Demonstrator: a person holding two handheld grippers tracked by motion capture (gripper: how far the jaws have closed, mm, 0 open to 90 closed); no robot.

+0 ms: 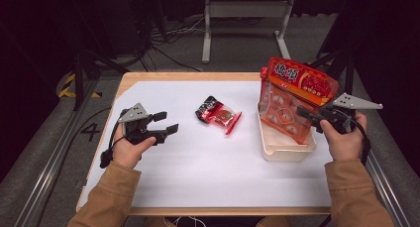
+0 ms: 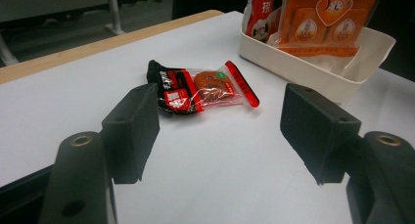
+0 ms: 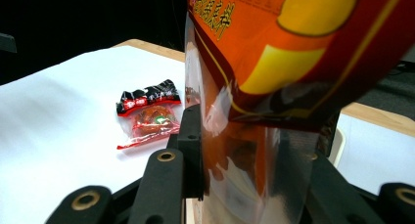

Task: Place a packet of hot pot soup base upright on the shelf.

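Note:
A large orange snack bag [image 1: 293,90] stands upright with its lower end inside a white tub [image 1: 286,150] at the table's right. My right gripper [image 1: 305,113] is shut on the bag's right side. In the right gripper view the bag [image 3: 274,62] sits between the two jaws of that gripper [image 3: 254,177]. A small red and black snack packet [image 1: 219,115] lies flat at the table's middle. My left gripper [image 1: 167,123] hovers left of it, open and holding nothing. From the left gripper view the packet [image 2: 200,89] lies beyond that gripper [image 2: 220,131].
A white sheet [image 1: 198,162] covers the wooden table. In the left gripper view the tub [image 2: 313,75] holds the bag [image 2: 318,18] at the far right. Beyond the table's far edge are a grey stand [image 1: 245,24] and cables on the floor.

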